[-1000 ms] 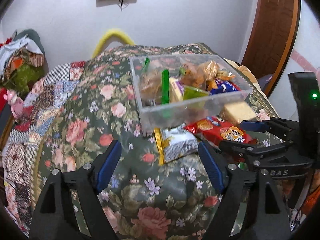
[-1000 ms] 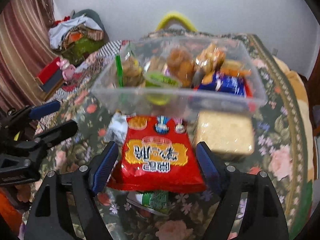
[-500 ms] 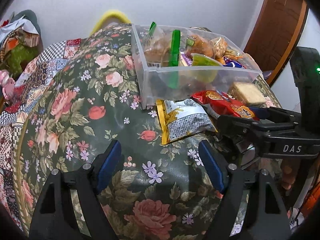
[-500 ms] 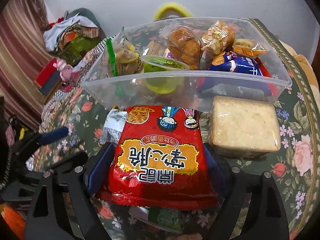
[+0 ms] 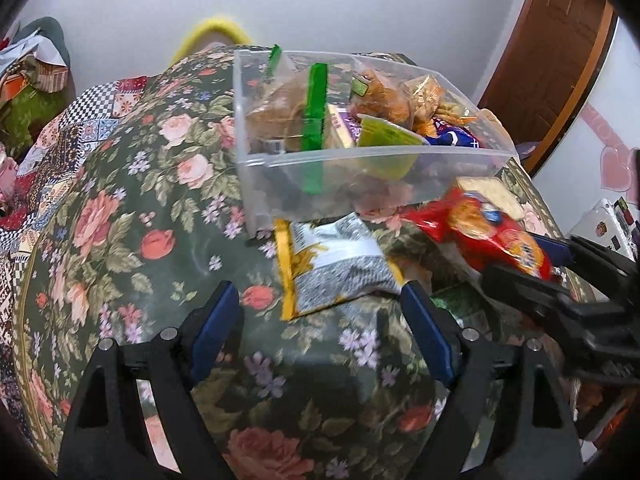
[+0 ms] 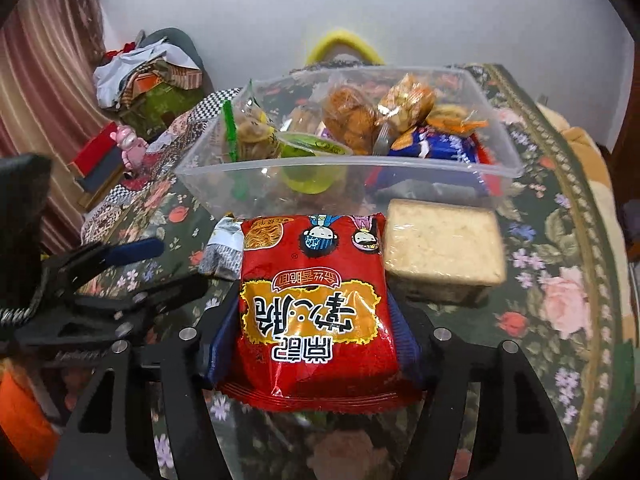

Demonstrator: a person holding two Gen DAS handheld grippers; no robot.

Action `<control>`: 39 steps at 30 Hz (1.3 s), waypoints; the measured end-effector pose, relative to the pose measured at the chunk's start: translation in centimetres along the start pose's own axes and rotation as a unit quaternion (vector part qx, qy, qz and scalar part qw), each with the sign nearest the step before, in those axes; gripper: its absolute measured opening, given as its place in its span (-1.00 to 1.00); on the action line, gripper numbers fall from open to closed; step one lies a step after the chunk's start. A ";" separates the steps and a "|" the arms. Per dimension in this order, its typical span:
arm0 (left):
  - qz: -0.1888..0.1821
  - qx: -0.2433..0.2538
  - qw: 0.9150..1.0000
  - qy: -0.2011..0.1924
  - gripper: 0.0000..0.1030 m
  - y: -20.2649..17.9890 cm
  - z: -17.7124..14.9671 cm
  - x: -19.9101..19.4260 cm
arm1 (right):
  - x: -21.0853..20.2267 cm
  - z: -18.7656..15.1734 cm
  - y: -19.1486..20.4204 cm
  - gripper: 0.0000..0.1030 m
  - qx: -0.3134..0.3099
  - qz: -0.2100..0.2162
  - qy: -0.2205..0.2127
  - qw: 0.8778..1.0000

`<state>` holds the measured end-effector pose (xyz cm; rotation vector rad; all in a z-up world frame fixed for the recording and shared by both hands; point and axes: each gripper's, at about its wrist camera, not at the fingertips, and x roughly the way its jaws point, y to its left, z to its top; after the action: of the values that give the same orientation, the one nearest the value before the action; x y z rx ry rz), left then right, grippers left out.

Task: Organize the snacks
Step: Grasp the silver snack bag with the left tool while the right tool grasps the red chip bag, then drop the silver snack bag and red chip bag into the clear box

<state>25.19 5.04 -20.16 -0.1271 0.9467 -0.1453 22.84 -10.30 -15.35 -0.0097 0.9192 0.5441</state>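
Note:
A clear plastic bin (image 5: 400,168) full of snack bags stands on the floral table; it also shows in the right wrist view (image 6: 248,184). My right gripper (image 6: 316,328) is shut on a red noodle snack packet (image 6: 316,300) and holds it lifted just in front of the bin; the packet also shows in the left wrist view (image 5: 492,236). My left gripper (image 5: 320,324) is open and empty, just short of a grey and yellow snack bag (image 5: 332,264) lying before the bin. A pale wrapped cake block (image 6: 440,248) lies to the right of the red packet.
A green packet (image 5: 452,300) lies under the spot where the red packet was. The floral tablecloth (image 5: 120,220) covers the table. Piled clothes (image 6: 148,72) and a pink toy (image 6: 130,146) lie beyond the table's left edge. A wooden door (image 5: 560,52) stands at the right.
My right gripper closed on the red packet and lifted it off the table. My left gripper stayed open and edged closer to the grey and yellow bag.

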 end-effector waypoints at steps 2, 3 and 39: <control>0.003 0.002 1.000 0.003 0.62 -0.3 0.3 0.6 | -0.7 0.1 -0.2 0.22 -0.004 -0.006 -0.008 1.000; 0.003 0.000 1.000 0.006 0.62 -0.4 0.5 0.9 | -1.2 0.2 -0.4 0.22 -0.005 -0.007 -0.013 1.000; -0.014 0.022 0.996 -0.086 0.11 -2.2 3.4 -5.9 | -5.9 4.0 -3.6 0.22 0.015 -0.023 -0.097 0.995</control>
<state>24.45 4.08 -13.10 -0.1112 0.7698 -0.1785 24.59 -15.06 -9.24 0.0485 0.7361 0.4795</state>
